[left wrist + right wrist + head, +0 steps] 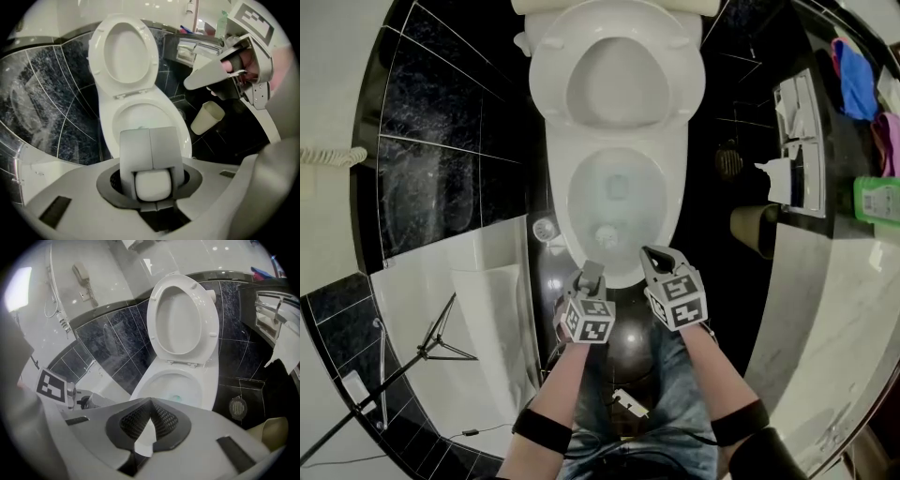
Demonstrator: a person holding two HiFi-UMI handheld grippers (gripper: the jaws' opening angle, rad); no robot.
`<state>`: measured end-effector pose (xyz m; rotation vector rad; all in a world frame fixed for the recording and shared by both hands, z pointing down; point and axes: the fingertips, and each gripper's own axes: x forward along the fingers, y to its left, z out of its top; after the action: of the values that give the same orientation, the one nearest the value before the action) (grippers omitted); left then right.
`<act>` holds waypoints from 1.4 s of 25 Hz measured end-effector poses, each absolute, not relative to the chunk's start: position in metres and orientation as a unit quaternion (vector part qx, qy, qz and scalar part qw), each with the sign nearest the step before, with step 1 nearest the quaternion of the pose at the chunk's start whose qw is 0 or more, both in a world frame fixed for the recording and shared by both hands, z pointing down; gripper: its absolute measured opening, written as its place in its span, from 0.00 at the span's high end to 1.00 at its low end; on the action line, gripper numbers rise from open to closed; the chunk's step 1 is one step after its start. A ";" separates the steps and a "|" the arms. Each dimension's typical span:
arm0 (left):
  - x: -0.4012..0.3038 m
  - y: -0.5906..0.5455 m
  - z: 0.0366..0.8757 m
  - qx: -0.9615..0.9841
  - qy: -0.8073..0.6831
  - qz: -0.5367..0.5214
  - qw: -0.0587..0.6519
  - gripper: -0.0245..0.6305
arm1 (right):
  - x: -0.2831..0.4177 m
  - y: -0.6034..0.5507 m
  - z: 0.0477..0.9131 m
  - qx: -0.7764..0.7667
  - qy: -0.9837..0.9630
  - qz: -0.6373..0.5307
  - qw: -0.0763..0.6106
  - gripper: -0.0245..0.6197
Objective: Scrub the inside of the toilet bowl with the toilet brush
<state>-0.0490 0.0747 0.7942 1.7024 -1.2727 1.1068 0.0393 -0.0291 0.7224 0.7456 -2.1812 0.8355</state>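
**Toilet bowl** (pixel 577 221): centre of the head view, lid (pixel 614 89) raised, water at the bottom. Over its near rim, the left gripper (pixel 590 280) is clamped on 1 short grey block (pixel 594 268) with a white rounded end; whether this is the brush cannot be told. Just beside it is the right gripper (pixel 655 254), jaws together, empty. Black tiles (pixel 441 122) surround the bowl.
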 end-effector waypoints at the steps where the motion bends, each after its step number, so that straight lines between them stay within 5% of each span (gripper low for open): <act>1: -0.061 0.072 0.795 0.656 -0.501 0.430 0.364 0.72 | 0.036 -0.028 0.723 0.285 -0.838 0.320 0.337 0.95; 18: -0.152 -0.053 0.808 0.636 -0.576 0.401 0.321 0.73 | 0.014 -0.057 0.747 0.295 -0.848 0.300 0.322 0.95; 35: -0.042 -0.146 0.808 0.696 -0.527 0.404 0.275 0.73 | 0.097 -0.085 0.761 0.345 -0.829 0.317 0.306 0.95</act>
<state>-0.0417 -0.1456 0.8078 1.8700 -1.4176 1.0852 0.0966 -0.0853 0.7611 0.9139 -2.1930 0.8402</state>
